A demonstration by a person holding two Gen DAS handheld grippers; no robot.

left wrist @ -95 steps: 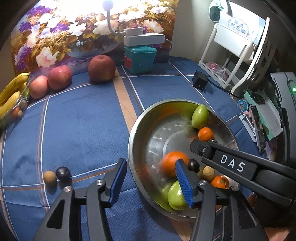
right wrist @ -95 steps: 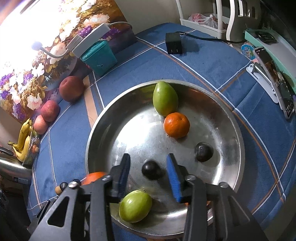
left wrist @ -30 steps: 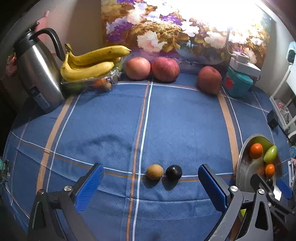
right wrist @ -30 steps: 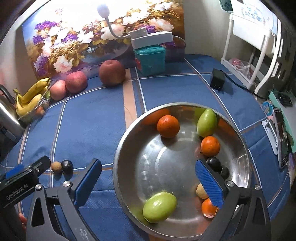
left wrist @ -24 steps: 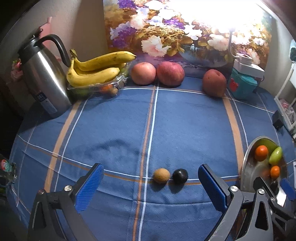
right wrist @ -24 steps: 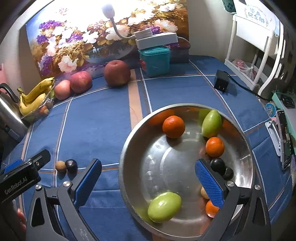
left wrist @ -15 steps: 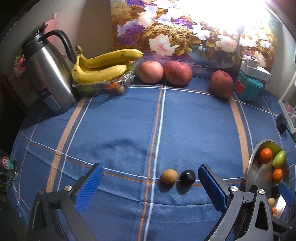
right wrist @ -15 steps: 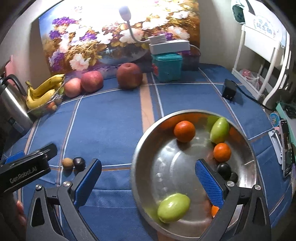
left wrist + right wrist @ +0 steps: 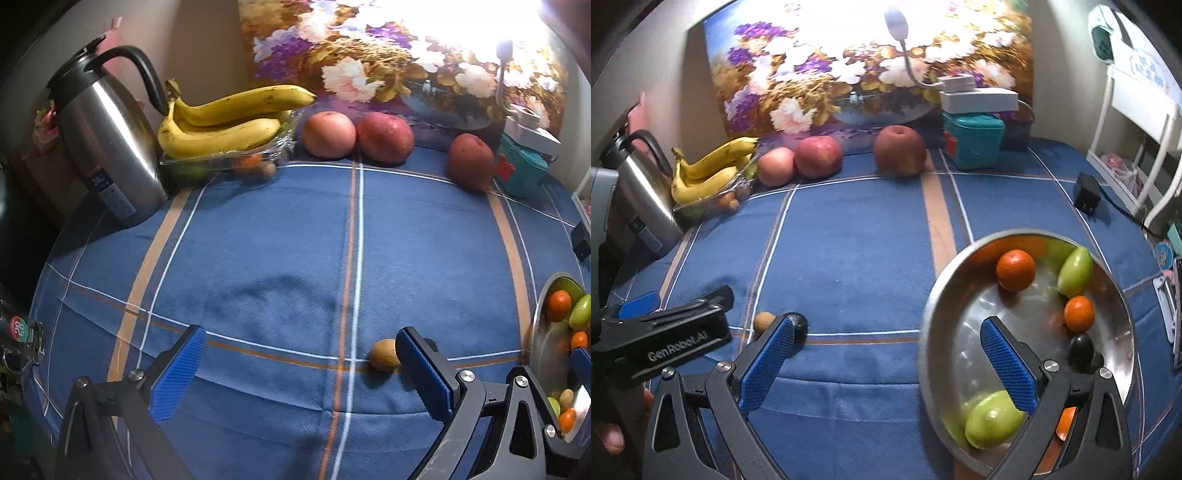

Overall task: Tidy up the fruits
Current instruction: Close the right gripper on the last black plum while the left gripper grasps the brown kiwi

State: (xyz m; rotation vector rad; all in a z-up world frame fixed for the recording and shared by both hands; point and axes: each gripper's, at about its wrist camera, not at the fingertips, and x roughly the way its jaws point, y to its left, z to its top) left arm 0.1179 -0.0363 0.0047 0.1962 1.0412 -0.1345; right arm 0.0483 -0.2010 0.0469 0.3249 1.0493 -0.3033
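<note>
Both grippers hang over the blue checked tablecloth [image 9: 258, 236] with their blue-padded fingers spread wide and nothing between them: the left gripper [image 9: 295, 369] over the near cloth, the right gripper [image 9: 886, 365] straddling the near left rim of the metal bowl [image 9: 934, 295]. On the cloth lie two small loose fruits, touching: a brown one [image 9: 384, 354] just beside the left gripper's right finger, and a dark one [image 9: 798, 325] half hidden behind the right gripper's left finger. In the bowl I count two oranges [image 9: 1015, 270] up the far side, two green fruits and at least one dark round fruit [image 9: 1080, 348] (more orange shows behind the gripper's frame, too hidden to count). The far green fruit [image 9: 1075, 272] lies with its long axis tilted, its pointed end toward the far right rim; the near green fruit [image 9: 991, 421] lies more crosswise. Along the back stand three apples [image 9: 384, 137] and a bunch of bananas [image 9: 225, 125] over a clear tray, tips pointing right, beside a steel jug [image 9: 107, 147].
</note>
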